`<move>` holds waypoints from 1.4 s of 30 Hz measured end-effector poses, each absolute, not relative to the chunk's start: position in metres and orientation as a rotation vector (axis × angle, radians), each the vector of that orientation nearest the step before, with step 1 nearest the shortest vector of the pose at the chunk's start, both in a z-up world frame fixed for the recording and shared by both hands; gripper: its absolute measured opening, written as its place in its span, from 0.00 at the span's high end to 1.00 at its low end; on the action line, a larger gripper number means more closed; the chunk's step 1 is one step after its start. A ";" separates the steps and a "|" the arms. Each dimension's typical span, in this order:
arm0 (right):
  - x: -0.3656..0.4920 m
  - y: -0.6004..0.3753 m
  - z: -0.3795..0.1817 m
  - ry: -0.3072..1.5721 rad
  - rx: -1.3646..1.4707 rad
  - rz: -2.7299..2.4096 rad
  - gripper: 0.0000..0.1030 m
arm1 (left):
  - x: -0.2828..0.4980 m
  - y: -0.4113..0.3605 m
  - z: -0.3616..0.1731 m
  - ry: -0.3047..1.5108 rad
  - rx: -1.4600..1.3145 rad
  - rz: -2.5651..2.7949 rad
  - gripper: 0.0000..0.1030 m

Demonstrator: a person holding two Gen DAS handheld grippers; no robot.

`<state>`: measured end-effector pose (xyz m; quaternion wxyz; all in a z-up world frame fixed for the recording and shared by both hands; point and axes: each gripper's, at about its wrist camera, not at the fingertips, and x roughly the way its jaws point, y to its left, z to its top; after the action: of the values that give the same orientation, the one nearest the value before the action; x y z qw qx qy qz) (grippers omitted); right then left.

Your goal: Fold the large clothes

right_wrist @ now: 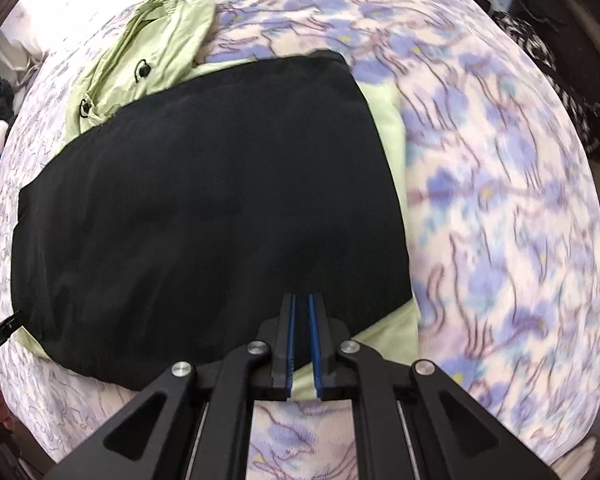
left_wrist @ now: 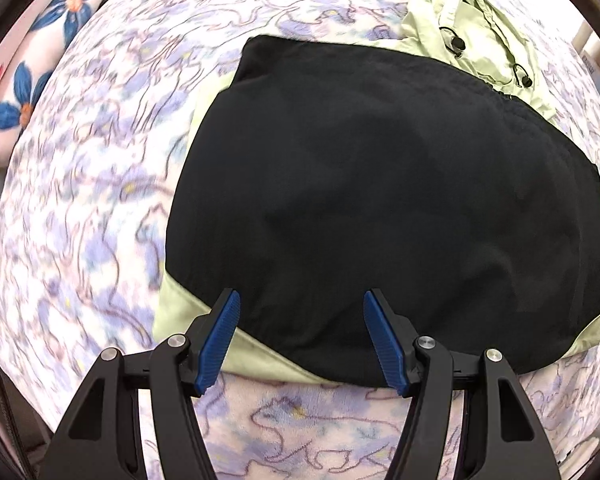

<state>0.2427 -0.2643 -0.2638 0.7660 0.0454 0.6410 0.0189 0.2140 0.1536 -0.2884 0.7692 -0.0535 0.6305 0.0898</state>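
A folded jacket lies flat on the bed, with its black panel [left_wrist: 380, 200] on top and pale green fabric showing at the edges. Its green hood [left_wrist: 472, 32], with black cord stoppers, sticks out at the far end. My left gripper [left_wrist: 301, 294] hovers over the jacket's near edge, blue pads wide apart and nothing between them. In the right wrist view the same black panel [right_wrist: 204, 208] and hood [right_wrist: 152, 52] fill the left and middle. My right gripper [right_wrist: 302, 297] is shut above the near right corner, holding nothing.
A fleece blanket [left_wrist: 92, 200] with a purple flower and cat print covers the bed [right_wrist: 500, 200] around the jacket. A pillow with blue flowers [left_wrist: 32, 80] lies at the far left. Dark patterned fabric [right_wrist: 560, 80] hangs past the bed's right edge.
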 end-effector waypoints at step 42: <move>0.518 -0.186 -0.267 1.115 0.351 0.316 0.71 | 0.612 0.092 -0.323 1.327 -0.096 -0.088 0.72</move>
<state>0.5176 -0.1857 -0.2669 0.8221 0.1651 0.5243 0.1484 0.6120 0.0925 -0.3233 0.7860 -0.0445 0.6152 -0.0409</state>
